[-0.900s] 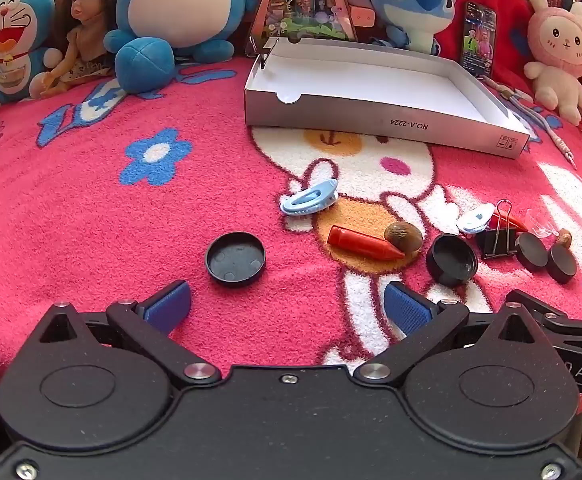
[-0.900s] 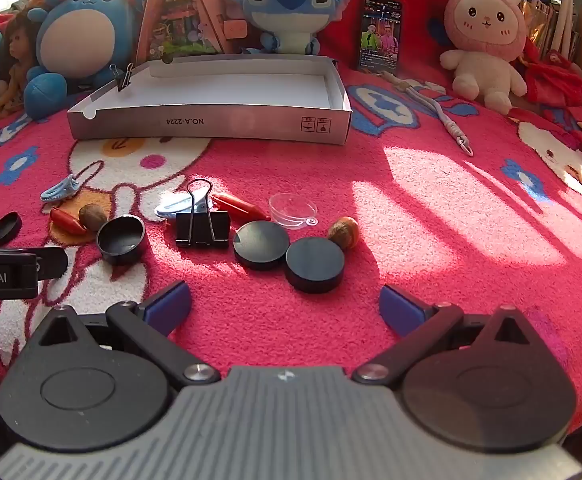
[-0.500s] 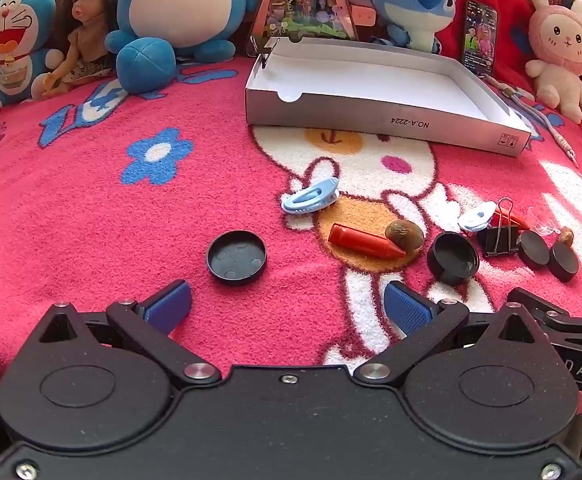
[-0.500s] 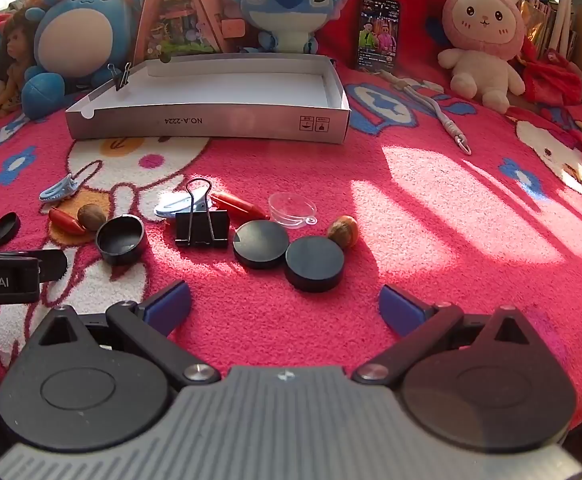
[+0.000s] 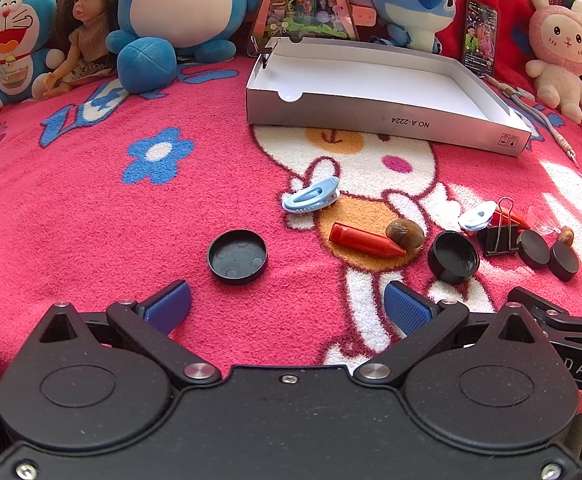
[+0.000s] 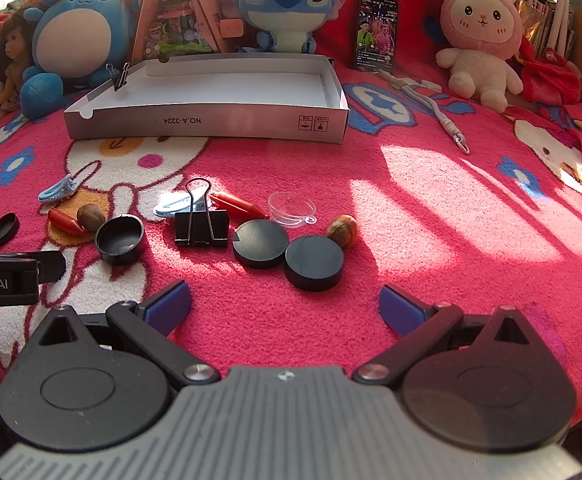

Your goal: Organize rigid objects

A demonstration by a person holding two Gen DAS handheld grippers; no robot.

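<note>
I am holding my left gripper [image 5: 287, 304] and right gripper [image 6: 285, 304] with fingers spread wide, gripping nothing, hovering just short of the black caps [image 6: 314, 263] on the blanket [image 6: 431, 240].

We count four black round caps: one [image 5: 237, 256] alone at the left, one [image 6: 119, 239] tilted on its side, and two flat ones [image 6: 261, 243] [image 6: 314, 263] touching each other. We see two red crayons [image 5: 365, 240] [image 6: 238, 203], two nuts [image 5: 405, 233] [image 6: 342, 230], two light blue clips [image 5: 311, 200] [image 6: 183, 205], one black binder clip [image 6: 201, 226] on the blanket and another [image 6: 121, 77] on the box wall, one clear plastic dish [image 6: 292, 208], and one white box [image 6: 211, 120].
</note>
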